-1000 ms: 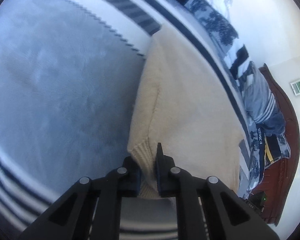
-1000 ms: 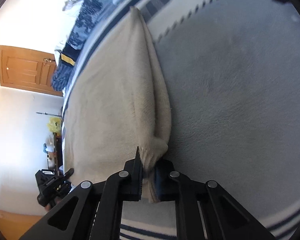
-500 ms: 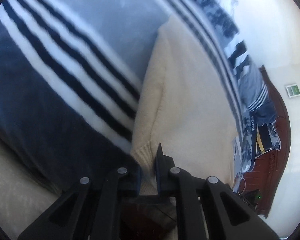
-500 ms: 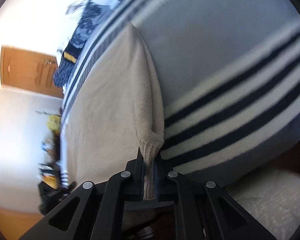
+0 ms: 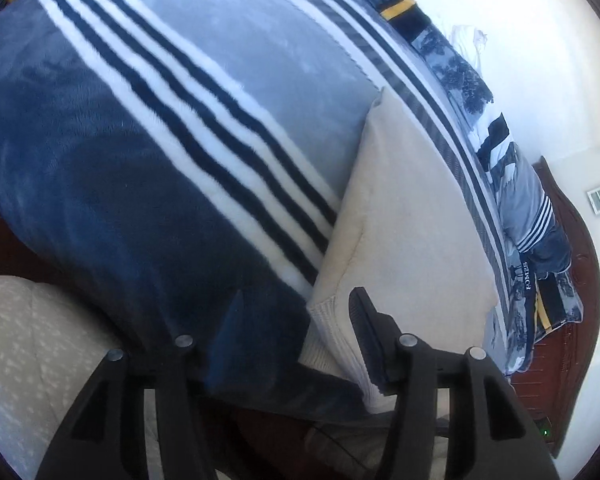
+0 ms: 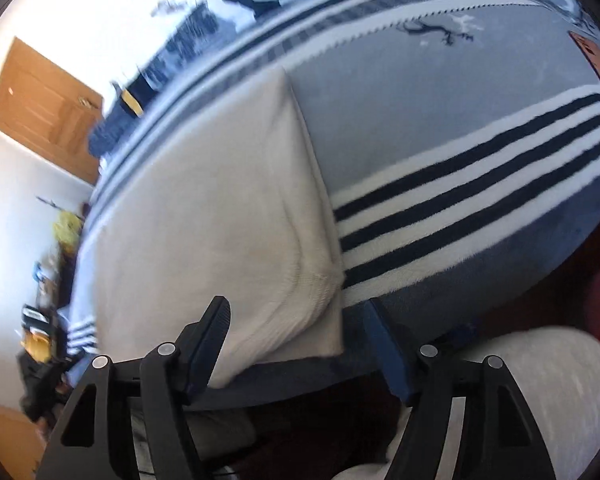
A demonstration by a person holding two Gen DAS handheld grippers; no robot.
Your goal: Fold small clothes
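Now, left wrist view: the left gripper (image 5: 296, 312) has its jaws opening, standing about half apart. Between them sits the ribbed hem corner of the cream sweater (image 5: 404, 232). That corner lies close against the right finger (image 5: 364, 320), but nothing squeezes it, and the left finger (image 5: 228, 320) stands clear over the dark blue band. So the cloth is loose, not gripped. The sweater lies folded flat on the blanket (image 5: 140, 152), a long cream slab running up and away from the jaws, its left edge crossing the navy and white stripes. Its near corner hangs just over the bed's edge. Beyond it, along the right, a heap of patterned bedding (image 5: 516, 184) lies against the wooden headboard (image 5: 580, 280). Lower left, a pale speckled trouser leg (image 5: 24, 344) of the person shows.

Over to the right wrist view: the right gripper (image 6: 296, 320) is opening too, and wider. The sweater's other hem corner (image 6: 300, 312) sits between the fingers, free of both. The left finger (image 6: 216, 320) lies over the cream cloth; the right finger (image 6: 376, 320) stands past the sweater's edge, over the blanket. The sweater (image 6: 204, 220) stretches up and left, flat, with a soft crease near its right edge. Stripes run off to the right on the blanket (image 6: 460, 120). Far left, a wooden door (image 6: 44, 108) shows against the white wall. The picture is a bit smeared there. Bottom right, the grey trouser leg (image 6: 540, 380) again.
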